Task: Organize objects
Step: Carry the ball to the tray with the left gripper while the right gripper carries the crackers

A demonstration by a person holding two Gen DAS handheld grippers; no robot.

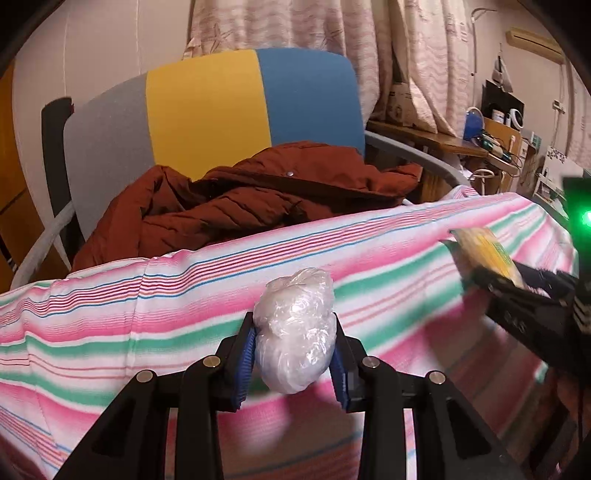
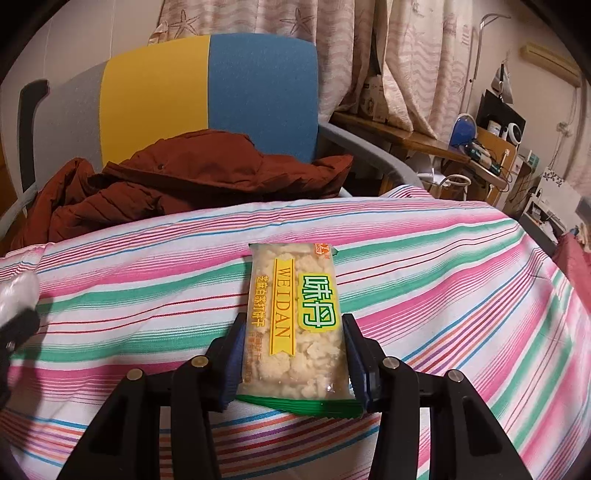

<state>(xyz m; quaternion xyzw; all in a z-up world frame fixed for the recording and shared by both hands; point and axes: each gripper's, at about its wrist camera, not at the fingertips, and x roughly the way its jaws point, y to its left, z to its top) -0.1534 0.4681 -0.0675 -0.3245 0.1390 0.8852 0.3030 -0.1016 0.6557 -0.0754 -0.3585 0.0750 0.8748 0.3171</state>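
Observation:
A crumpled clear plastic bundle (image 1: 295,332) is pinched between the blue pads of my left gripper (image 1: 293,343), which is shut on it above the striped cloth (image 1: 147,314). My right gripper (image 2: 293,354) is shut on a clear cracker packet (image 2: 293,317) with a yellow band and green label, held lengthwise over the same cloth (image 2: 443,295). In the left wrist view the right gripper (image 1: 491,273) appears at the right edge, blurred, with the packet (image 1: 484,247) in it. The plastic bundle (image 2: 16,295) shows at the left edge of the right wrist view.
Behind the striped table stands a chair (image 1: 207,107) with grey, yellow and blue panels, a rust-brown jacket (image 1: 258,195) heaped on its seat. Curtains (image 1: 332,33) hang behind. A cluttered wooden desk (image 1: 491,147) stands at the right.

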